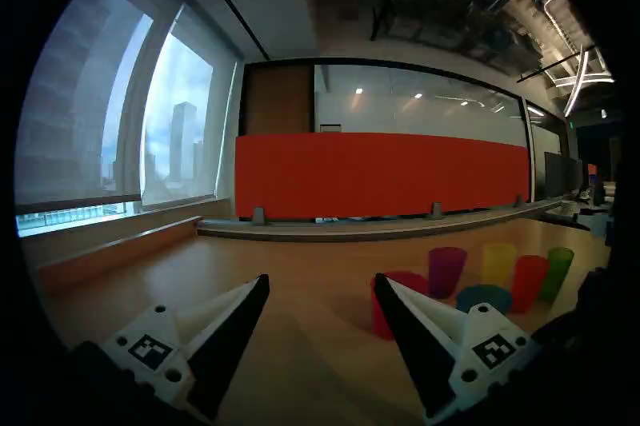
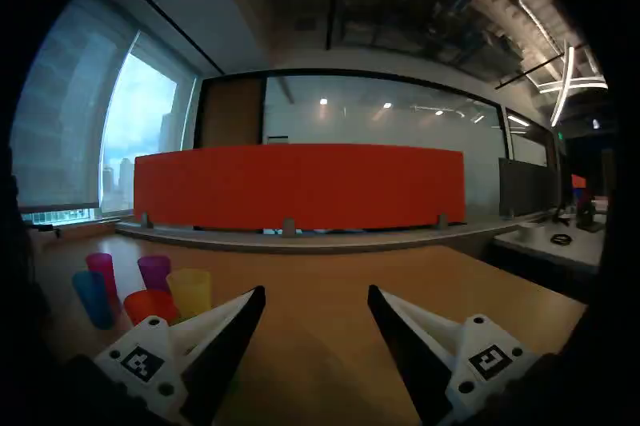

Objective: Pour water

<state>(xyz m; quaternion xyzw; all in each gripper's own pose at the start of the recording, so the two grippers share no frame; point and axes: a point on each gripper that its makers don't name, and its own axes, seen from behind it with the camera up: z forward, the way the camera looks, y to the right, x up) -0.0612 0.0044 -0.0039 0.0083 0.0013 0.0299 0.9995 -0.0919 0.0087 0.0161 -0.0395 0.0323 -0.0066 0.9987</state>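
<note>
Cups (image 1: 528, 282) of coloured plastic stand grouped on the wooden counter (image 1: 304, 266), ahead and to the right of the left tool (image 1: 320, 306). Its fingers are spread wide with nothing between them. A red cup (image 1: 382, 310) is nearest, partly hidden behind one finger (image 1: 408, 338). Past it stand a purple cup (image 1: 446, 270), a yellow cup (image 1: 498, 262) and a green cup (image 1: 558, 270), with a blue cup (image 1: 484, 298) in front of the yellow one. In the right gripper view, the right tool (image 2: 316, 306) is also wide open and empty over bare counter, and the cups lie off to its left. An orange divider panel (image 1: 384, 174) runs along the counter's far edge, with a window (image 1: 172, 138) at the left.
</note>
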